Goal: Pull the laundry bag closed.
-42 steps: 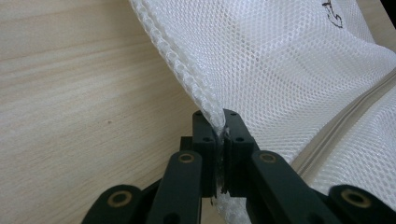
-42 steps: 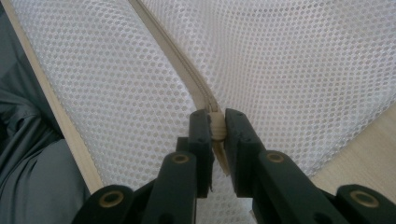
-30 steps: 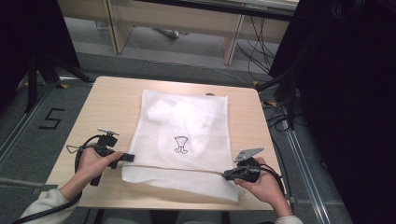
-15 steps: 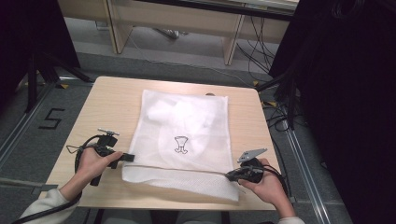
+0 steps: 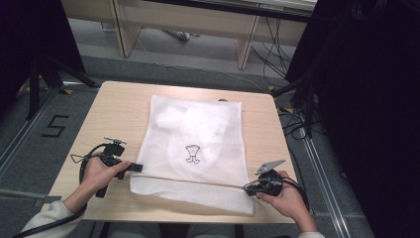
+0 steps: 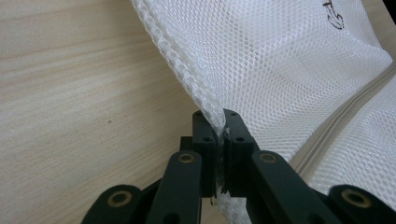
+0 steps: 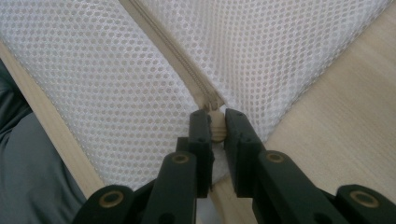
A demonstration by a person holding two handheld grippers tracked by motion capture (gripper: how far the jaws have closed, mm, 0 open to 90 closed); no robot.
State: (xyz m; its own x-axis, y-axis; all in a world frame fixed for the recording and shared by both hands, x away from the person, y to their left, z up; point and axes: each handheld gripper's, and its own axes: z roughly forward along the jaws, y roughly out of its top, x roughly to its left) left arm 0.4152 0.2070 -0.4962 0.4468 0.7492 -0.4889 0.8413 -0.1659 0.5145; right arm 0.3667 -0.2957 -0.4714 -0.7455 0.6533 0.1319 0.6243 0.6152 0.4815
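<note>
Grey flooring and dark curtains surround a light wooden table (image 5: 114,111) in the high view. On the table lies a white mesh laundry bag (image 5: 198,134), spread flat, taking up the middle and reaching toward the near edge; a small black figure (image 5: 191,153) is printed on it near its centre. A zip (image 5: 198,180) runs straight across the bag's near part, from side to side. At the bag's left edge the left gripper (image 5: 136,168), held in the person's left hand (image 5: 101,173), has its jaws closed on the mesh seam, pinching the fabric between the pads (image 6: 232,135). At the opposite end of the zip the right gripper (image 5: 249,187) in the right hand (image 5: 287,197) is clamped on the cream zip pull (image 7: 215,129), with the bag's corner beneath it.
</note>
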